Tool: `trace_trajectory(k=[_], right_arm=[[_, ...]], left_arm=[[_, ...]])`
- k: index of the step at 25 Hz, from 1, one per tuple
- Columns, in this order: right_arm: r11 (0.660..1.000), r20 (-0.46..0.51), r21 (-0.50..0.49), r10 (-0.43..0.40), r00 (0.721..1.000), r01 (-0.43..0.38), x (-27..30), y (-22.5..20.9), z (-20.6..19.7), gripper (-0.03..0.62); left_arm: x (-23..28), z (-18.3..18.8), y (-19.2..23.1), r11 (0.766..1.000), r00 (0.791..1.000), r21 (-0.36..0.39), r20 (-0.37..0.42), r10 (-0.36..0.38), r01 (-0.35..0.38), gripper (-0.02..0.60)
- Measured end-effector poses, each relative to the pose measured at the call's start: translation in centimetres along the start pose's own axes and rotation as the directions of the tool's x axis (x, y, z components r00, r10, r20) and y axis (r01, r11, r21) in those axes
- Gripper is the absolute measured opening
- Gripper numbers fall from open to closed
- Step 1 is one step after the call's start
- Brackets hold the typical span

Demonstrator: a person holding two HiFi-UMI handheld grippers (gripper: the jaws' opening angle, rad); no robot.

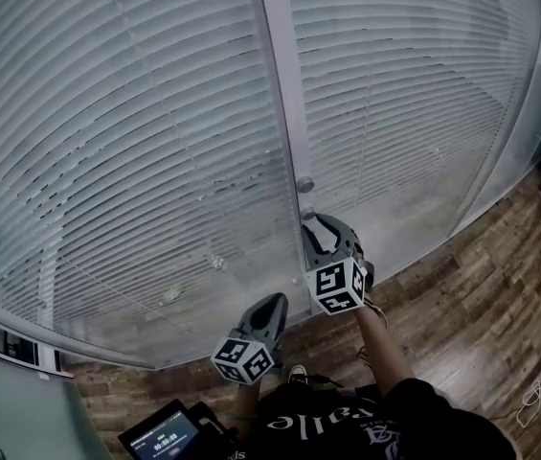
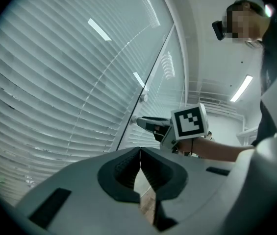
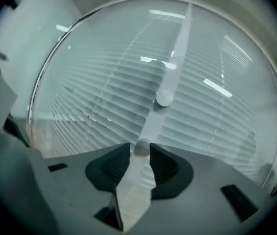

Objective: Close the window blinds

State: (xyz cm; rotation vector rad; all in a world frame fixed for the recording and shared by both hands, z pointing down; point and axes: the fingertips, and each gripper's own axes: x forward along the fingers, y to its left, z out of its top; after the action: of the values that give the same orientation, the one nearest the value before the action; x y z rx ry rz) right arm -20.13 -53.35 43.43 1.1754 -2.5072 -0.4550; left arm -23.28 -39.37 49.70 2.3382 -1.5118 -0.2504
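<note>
Dark clothing of the person [image 1: 347,420] filled the bottom edge of the head view. Just above it, low and centre, the left gripper [image 1: 272,302] hung idle a little short of the window, its jaws pressed together on nothing. Higher, near the middle of the frame, the right gripper [image 1: 316,222] was up against the pale upright post [image 1: 284,84] between the two spans of slats. Its own view showed the jaws only slightly apart, with the lower knob [image 3: 141,148] sitting right at their tips and filling the gap, so it looked pinched, though by the tips alone. That shallow hold seemed the main risk: the knob was small, round and smooth-looking, and a turn or slide made with the jaws off its axis could let it pop free, or drag the jaws against the post. A second danger was picking the wrong control, since an upper knob [image 1: 305,184] sat just above on the same post, and which knob worked which side could not be told. Turning the wrong way would likely open the slats further. The blinds [image 1: 136,142] covered the whole upper part of the frame, left and right of the post. They were white horizontal slats let down full length, with thin darker lines showing between them, so by my reading they were not yet turned flat shut.
</note>
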Motion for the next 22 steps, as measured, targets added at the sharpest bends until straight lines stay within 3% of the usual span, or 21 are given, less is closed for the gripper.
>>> trace_trajectory(k=[2,6,13,15,22], right_arm=[[0.993,-0.020,0.112,0.050,0.999,-0.047,-2.1,0.8,-1.2,0.133],[0.967,-0.080,0.214,0.161,0.984,-0.141,-7.3,3.8,-5.1,0.132],[0.841,-0.063,0.490,0.297,0.953,-0.230,-18.3,6.8,-10.8,0.063],[0.810,-0.055,0.535,0.316,0.947,-0.239,-21.2,7.3,-11.7,0.051],[0.765,-0.053,0.591,0.354,0.934,-0.256,-28.6,8.6,-13.2,0.040]], left_arm=[[-0.3,-0.5,-1.3,1.000,1.000,-0.001,0.001,-0.001,0.001,0.005],[-1.3,-1.9,-4.7,1.000,1.000,-0.004,0.007,0.000,0.000,0.006],[-5.1,-6.6,-12.3,0.994,1.000,-0.104,0.006,0.026,-0.025,0.005],[-6.7,-8.2,-14.5,0.994,0.999,-0.102,0.001,0.036,-0.036,0.005],[-10.1,-10.8,-20.0,0.998,0.999,-0.041,-0.030,0.038,-0.039,0.005]])
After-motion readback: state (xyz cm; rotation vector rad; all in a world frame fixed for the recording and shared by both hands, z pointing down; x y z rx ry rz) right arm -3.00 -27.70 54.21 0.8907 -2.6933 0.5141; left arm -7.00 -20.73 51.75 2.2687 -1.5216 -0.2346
